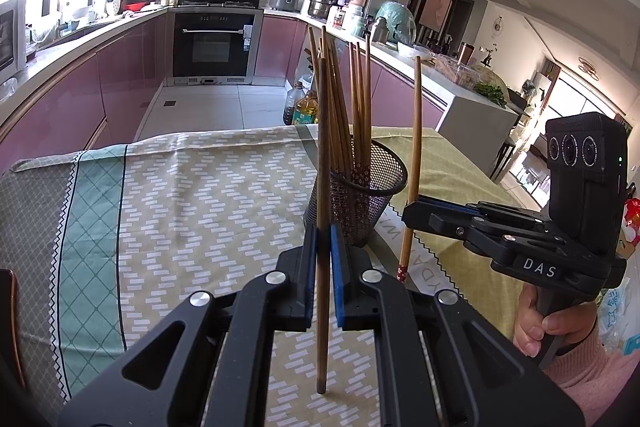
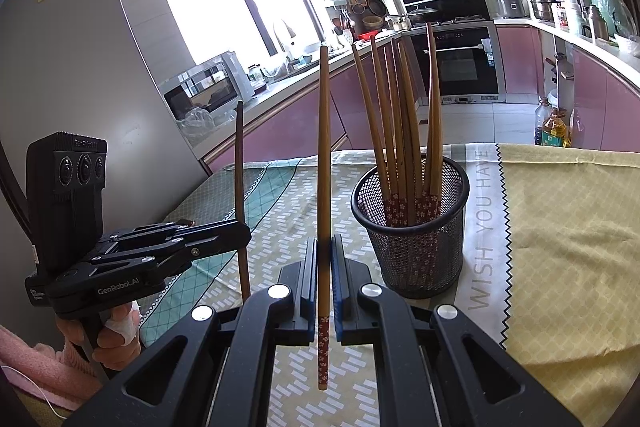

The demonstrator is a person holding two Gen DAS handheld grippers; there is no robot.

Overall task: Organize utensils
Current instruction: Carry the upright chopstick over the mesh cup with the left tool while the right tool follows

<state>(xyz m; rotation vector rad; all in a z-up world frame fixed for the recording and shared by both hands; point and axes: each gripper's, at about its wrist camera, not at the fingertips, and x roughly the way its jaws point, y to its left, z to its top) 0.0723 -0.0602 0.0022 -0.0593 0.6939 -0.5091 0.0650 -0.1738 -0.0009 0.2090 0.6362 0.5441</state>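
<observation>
- Two handheld grippers each raise a single chopstick over a cloth-covered kitchen table (image 1: 192, 187), both close to a black mesh cup (image 1: 360, 199) of chopsticks.
- The left gripper (image 1: 323, 251) has its blue-padded fingers pressed together on a dark brown chopstick (image 1: 322, 187), which stands upright with its lower tip hanging just above the cloth.
- In the left wrist view, the cup sits just beyond that gripper, toward one o'clock; the right gripper (image 1: 412, 213) reaches in from three o'clock.
- The right gripper is clamped on a lighter chopstick (image 2: 324, 163), held near vertical, its red flower-patterned end (image 2: 323, 351) pointing down below the fingers.
- In the right wrist view, the cup (image 2: 412, 227) stands at one o'clock of the held stick, and the left gripper (image 2: 243, 233) comes in from nine o'clock.
- The bundle of chopsticks (image 2: 400, 123) in the cup stands patterned ends down, tips fanning upward.
- The cup rests where the zigzag-print part of the cloth meets a pale strip lettered "WISH YOU HAVE" (image 2: 478, 227).
- Behind, at twelve o'clock, an oven (image 1: 214, 43) sits among pink cabinets (image 1: 120, 79).
</observation>
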